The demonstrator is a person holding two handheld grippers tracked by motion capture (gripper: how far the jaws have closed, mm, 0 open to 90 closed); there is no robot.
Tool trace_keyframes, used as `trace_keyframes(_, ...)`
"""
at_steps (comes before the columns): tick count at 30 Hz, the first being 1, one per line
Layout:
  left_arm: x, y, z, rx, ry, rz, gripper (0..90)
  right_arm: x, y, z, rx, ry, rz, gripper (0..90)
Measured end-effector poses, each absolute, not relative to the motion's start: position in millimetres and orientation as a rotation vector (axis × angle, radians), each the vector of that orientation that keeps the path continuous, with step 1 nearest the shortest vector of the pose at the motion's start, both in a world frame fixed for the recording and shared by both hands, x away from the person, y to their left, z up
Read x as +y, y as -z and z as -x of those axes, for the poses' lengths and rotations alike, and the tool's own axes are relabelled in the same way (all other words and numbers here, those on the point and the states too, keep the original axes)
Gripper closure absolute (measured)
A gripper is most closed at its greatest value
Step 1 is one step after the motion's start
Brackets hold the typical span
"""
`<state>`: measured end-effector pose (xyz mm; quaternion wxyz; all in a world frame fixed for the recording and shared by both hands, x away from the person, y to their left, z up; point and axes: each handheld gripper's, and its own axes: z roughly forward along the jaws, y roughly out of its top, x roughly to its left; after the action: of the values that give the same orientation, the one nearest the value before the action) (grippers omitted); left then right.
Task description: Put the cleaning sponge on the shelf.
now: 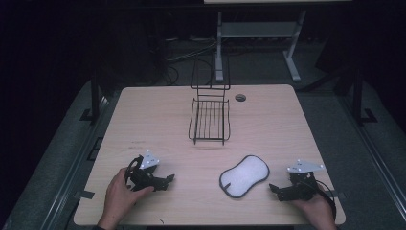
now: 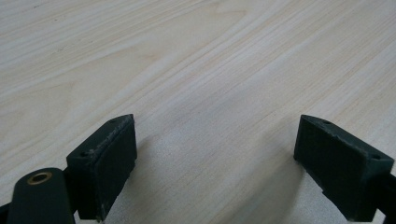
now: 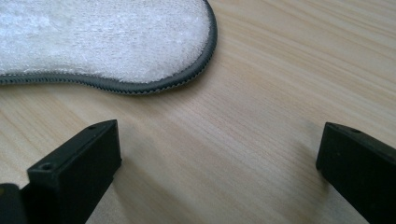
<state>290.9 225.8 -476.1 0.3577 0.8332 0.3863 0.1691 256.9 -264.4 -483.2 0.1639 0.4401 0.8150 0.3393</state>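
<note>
A white fluffy sponge pad with a dark grey edge (image 1: 244, 175) lies flat on the wooden table (image 1: 158, 120), front right of centre. My right gripper (image 1: 275, 188) rests on the table just right of it, open, jaws wide with bare wood between them; the pad (image 3: 102, 42) lies a short way beyond its jaws. My left gripper (image 1: 167, 180) sits near the front left, a hand on it, open over bare wood (image 2: 210, 93). A black wire rack (image 1: 209, 120) stands at the table's middle back.
A round cable hole (image 1: 240, 97) is in the tabletop right of the rack. A white desk frame (image 1: 258, 33) stands on the dark floor beyond the table. Bare wood stretches between the two grippers and in front of the rack.
</note>
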Motion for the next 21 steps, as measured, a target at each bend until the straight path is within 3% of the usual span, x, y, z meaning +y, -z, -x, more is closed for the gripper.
trace_keyframes(4, 226, 476, -291, 0.997, -0.436, -2.150, 12.3, -264, 482, -258, 2.338, -0.952, -1.253, 0.8)
trace_keyframes(5, 226, 476, -291, 0.997, -0.436, -2.150, 12.3, -263, 480, -258, 2.347, -0.945, -1.261, 4.6)
trace_keyframes(6, 226, 476, -291, 0.997, -0.437, -2.148, 12.3, -264, 476, -257, 2.350, -0.958, -1.258, 15.0)
trace_keyframes(12, 226, 476, -291, 0.996, -0.436, -2.149, 12.4, -265, 467, -256, 2.316, -0.996, -1.273, 21.2)
trace_keyframes(18, 226, 476, -291, 0.996, -0.436, -2.150, 12.3, -270, 456, -255, 2.345, -1.079, -1.290, 59.3)
trace_keyframes(20, 226, 476, -291, 0.996, -0.436, -2.150, 12.3, -270, 452, -255, 2.353, -1.089, -1.282, 69.7)
trace_keyframes(21, 226, 476, -291, 0.996, -0.436, -2.150, 12.4, -270, 452, -255, 2.353, -1.089, -1.282, 69.7)
